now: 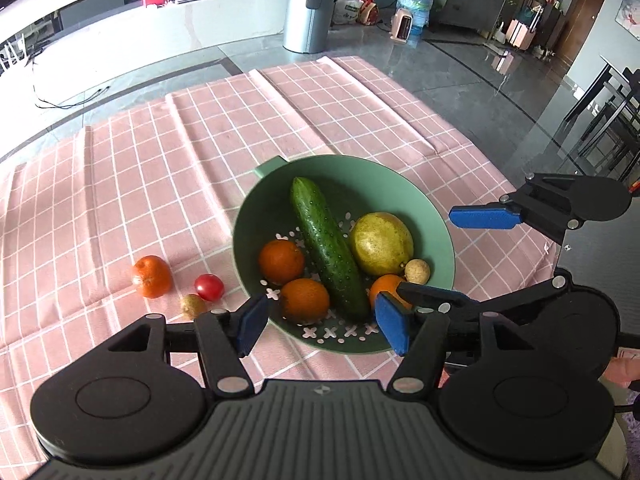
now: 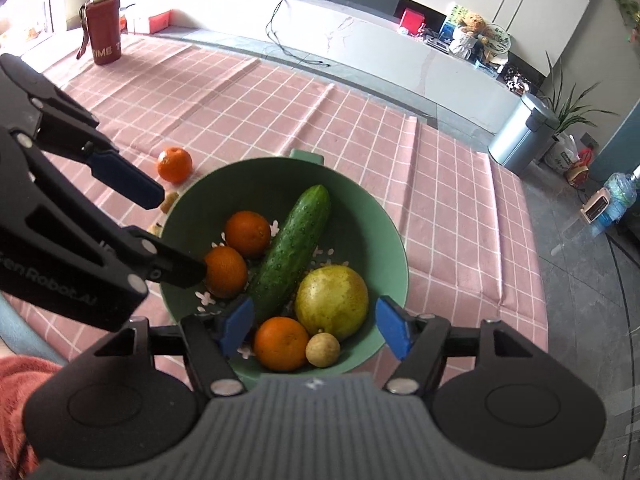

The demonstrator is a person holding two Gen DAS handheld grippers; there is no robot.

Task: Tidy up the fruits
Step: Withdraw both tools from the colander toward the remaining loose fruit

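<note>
the green colander holds a cucumber with its long axis running near to far, three oranges, a yellow-green pear and one small tan fruit. the loose mandarin, red tomato and another small tan fruit lie on the surface just left of it. the left gripper is nearer to them than the right gripper, and both have released fingers holding nothing.

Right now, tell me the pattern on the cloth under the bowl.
The tablecloth is pink with a white grid of checks, clearest in the left wrist view.
</note>
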